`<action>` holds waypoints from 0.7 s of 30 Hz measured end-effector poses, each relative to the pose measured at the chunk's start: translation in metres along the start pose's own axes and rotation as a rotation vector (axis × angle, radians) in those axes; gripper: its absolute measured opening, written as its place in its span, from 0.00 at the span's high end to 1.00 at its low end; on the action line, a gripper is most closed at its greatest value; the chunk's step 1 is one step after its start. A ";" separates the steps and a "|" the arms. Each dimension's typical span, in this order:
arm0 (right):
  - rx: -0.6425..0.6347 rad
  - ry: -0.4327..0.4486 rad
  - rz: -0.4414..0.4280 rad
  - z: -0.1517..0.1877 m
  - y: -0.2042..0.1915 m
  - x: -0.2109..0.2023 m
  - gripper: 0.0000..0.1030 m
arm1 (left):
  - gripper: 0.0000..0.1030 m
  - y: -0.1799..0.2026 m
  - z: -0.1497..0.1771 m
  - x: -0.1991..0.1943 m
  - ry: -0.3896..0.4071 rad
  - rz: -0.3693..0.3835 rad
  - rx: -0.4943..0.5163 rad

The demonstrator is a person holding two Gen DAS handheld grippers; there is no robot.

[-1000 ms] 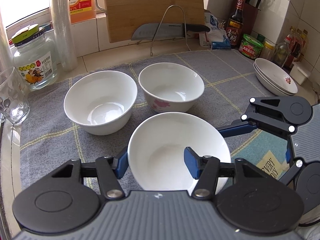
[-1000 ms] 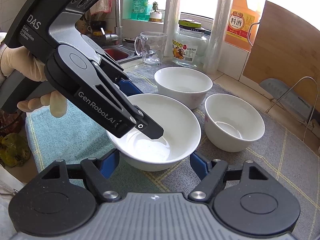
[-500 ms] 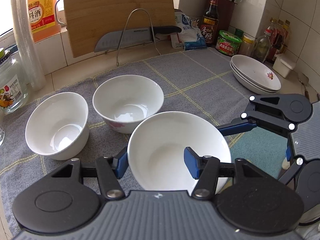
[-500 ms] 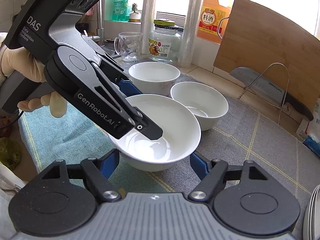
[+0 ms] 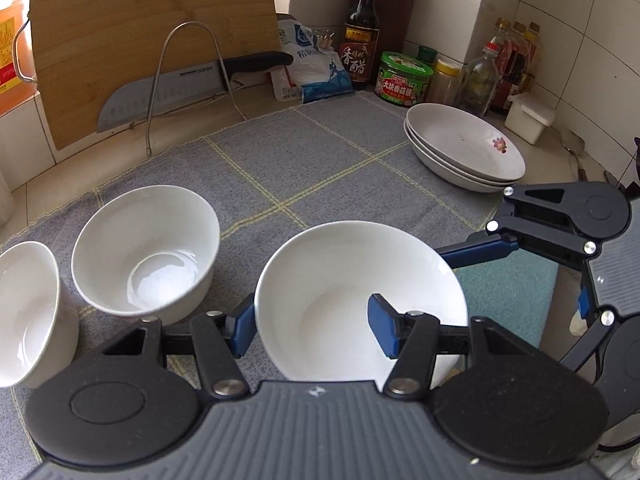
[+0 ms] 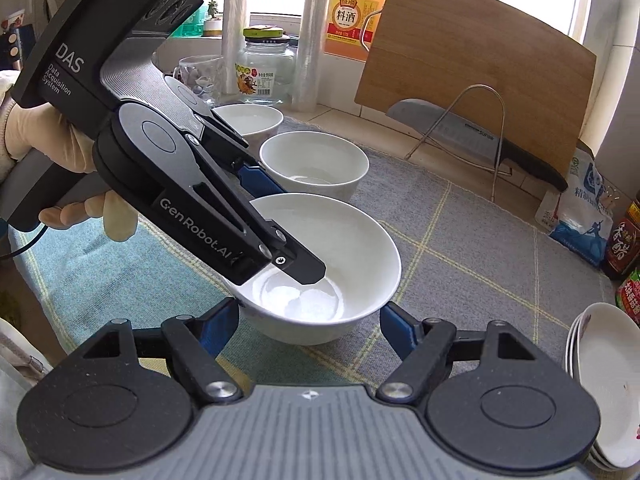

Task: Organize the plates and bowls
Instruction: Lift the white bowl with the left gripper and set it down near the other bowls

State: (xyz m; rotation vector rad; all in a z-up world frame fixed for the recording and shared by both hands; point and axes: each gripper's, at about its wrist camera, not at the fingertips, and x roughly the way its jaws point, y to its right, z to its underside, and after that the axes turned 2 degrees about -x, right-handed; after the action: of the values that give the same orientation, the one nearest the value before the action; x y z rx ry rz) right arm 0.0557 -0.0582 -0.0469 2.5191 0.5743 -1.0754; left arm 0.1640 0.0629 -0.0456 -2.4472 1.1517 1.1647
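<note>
My left gripper (image 5: 314, 322) is shut on the near rim of a white bowl (image 5: 344, 292), one finger inside and one outside, holding it above the grey cloth (image 5: 320, 152). The same bowl (image 6: 344, 248) shows in the right wrist view with the left gripper (image 6: 280, 232) clamped on its rim. My right gripper (image 6: 310, 326) is open, its fingers on either side of the bowl's base without touching. Two more white bowls (image 5: 148, 252) (image 5: 24, 312) stand at the left. A stack of white plates (image 5: 464, 148) sits at the far right.
A cutting board (image 5: 152, 32) and knife (image 5: 192, 84) on a wire rack stand at the back. Sauce bottles and jars (image 5: 404, 76) crowd the back right corner. A glass jar (image 6: 264, 68), a mug and plastic rolls stand by the window.
The left gripper has carried the bowl to the right, away from the two other bowls and toward the plate stack. The right gripper has moved along with it, still open.
</note>
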 end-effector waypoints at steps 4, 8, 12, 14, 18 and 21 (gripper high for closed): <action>0.017 -0.023 0.028 0.006 0.010 -0.004 0.21 | 0.44 0.012 -0.007 0.012 -0.001 0.036 0.021; 0.037 -0.040 0.045 0.013 0.018 -0.006 0.21 | 0.44 0.020 -0.009 0.020 -0.007 0.057 0.041; 0.050 -0.057 0.056 0.018 0.022 -0.006 0.21 | 0.44 0.026 -0.010 0.026 -0.015 0.072 0.051; 0.056 -0.061 0.056 0.020 0.022 -0.007 0.21 | 0.44 0.028 -0.010 0.028 -0.019 0.075 0.055; 0.064 -0.063 0.052 0.021 0.023 -0.007 0.21 | 0.44 0.028 -0.010 0.029 -0.024 0.077 0.051; 0.066 -0.065 0.046 0.020 0.024 -0.004 0.21 | 0.44 0.028 -0.009 0.029 -0.026 0.076 0.048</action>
State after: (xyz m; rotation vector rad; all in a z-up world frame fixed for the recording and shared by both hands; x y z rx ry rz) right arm 0.0523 -0.0890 -0.0536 2.5295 0.4676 -1.1732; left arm 0.1600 0.0235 -0.0564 -2.3653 1.2606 1.1723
